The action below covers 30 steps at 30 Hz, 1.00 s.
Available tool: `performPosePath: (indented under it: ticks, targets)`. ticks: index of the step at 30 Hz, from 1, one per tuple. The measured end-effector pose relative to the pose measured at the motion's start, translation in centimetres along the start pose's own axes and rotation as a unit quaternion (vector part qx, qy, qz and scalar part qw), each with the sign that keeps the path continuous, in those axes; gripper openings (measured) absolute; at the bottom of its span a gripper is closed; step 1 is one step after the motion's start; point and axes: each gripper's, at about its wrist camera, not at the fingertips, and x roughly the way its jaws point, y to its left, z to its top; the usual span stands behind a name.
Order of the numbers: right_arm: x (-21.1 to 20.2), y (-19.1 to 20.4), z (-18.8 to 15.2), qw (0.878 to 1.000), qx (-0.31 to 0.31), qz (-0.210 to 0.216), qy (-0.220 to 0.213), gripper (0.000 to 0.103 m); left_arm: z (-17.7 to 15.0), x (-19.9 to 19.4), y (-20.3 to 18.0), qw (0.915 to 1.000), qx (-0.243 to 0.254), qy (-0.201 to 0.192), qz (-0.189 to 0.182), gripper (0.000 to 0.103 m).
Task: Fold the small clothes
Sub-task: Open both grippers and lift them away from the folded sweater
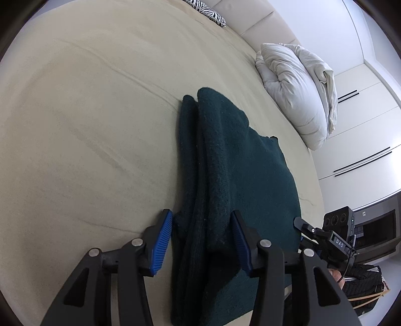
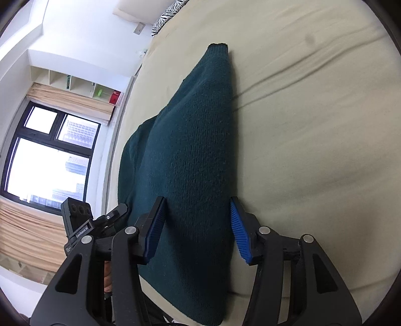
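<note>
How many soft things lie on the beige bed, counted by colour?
Dark green knitted garment: 1
White crumpled duvet: 1
Black-and-white zebra-striped cushion: 1
Total: 3

Two bits of lettering can be read, both small and white on black gripper hardware. Off to the right of the left gripper's jaws, the right gripper carries a black bar printed "DAS". Off to the left of the right gripper's jaws, the left gripper has a black bar that reads "GenRobot.AI"; a smaller white label just below it is too tiny to make out
</note>
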Motion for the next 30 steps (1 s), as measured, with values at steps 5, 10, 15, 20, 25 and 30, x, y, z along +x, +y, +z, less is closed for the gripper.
performPosePath:
  ticks: [5,10,15,20,25,30]
  targets:
    - [-0.4,2.1,0.9,0.999,-0.039,-0.018,-0.002,0.038,-0.1,0.1,0.1,0.9999,-0.01,0.001,-0.007,0.05]
    - [-0.3,1.7,1.5,0.999,-0.03,-0.01,-0.002,0.038,-0.3,0.4,0.2,0.9999,-0.009,0.001,-0.007,0.05]
    - [-0.1,-0.6,0.8,1.0,0.005,0.022,-0.006,0.042,-0.4,-0.3,0.1,0.9999,-0.008,-0.009,-0.011,0.05]
    - [-3.3,1.4,0.2,0.997,-0.026,-0.043,-0.057,0.045,-1.3,-2.7,-1.9,0.9984,0.037,-0.041,0.013,0.058]
    - [-7.3,6.7,-2.0,0.978,-0.112,-0.126,-0.122,0.045,-3.3,-7.4,-6.8,0.9769,0.133,-0.144,0.085,0.078]
    - [-10.3,13.1,-5.3,0.933,-0.218,-0.203,-0.2,0.062,-6.1,-12.5,-11.5,0.9245,0.217,-0.28,0.141,0.103]
